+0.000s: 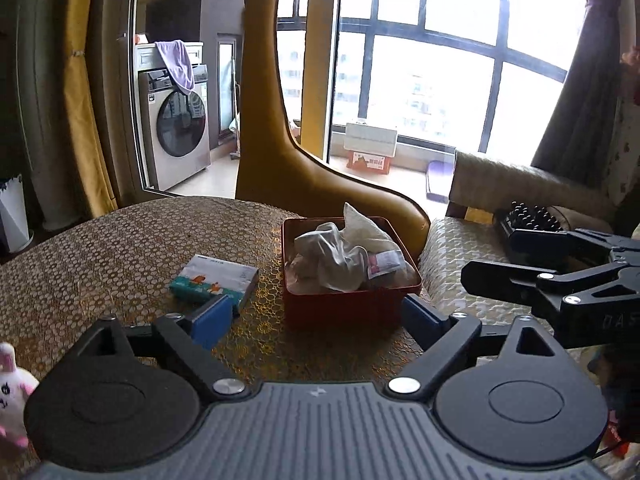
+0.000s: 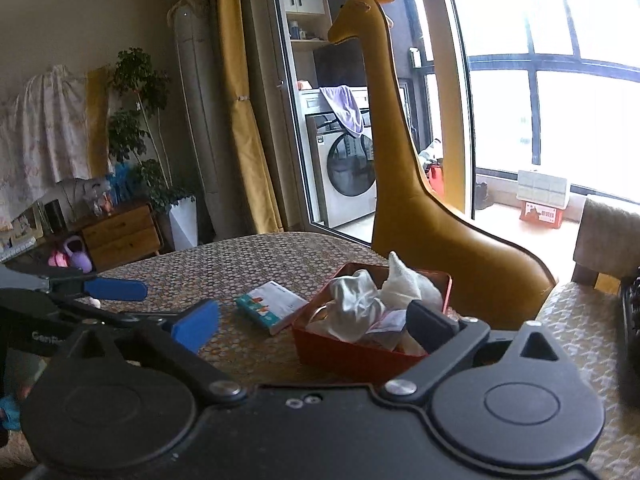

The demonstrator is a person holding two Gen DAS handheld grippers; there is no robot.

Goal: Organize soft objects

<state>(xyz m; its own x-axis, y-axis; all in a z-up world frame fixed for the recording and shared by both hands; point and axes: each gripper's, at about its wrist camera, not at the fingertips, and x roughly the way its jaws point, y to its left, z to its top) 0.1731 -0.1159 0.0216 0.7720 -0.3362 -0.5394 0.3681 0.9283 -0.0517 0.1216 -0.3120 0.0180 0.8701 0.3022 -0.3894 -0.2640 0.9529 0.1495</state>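
we see our left tool (image 1: 316, 320) with its blue-padded fingers (image 1: 212, 320) spread wide apart and nothing between them, hovering just in front of the red square tin box (image 1: 344, 304) on the desk with the gold honeycomb-patterned cloth (image 1: 100, 248). the box sits near the far right edge of the desk and is heaped with crumpled white and grey soft cloths (image 1: 340, 256); one white piece sticks up at the back, and a small pink-and-white packet (image 1: 382, 264) lies on top at the right.

our right tool (image 2: 316, 328) is likewise spread wide and grips nothing; its dark right finger (image 2: 432, 326) stands in front of the near right part of the box, its blue left pad (image 2: 196, 324) over the bare cloth. a small white and teal printed carton (image 1: 216, 280) lies flat on the desk just left of the box, apart from it.

a white and pink plush toy (image 1: 12, 392) shows at the left edge of the left view. behind the desk stands a tall mustard-yellow leather giraffe (image 1: 272, 120).
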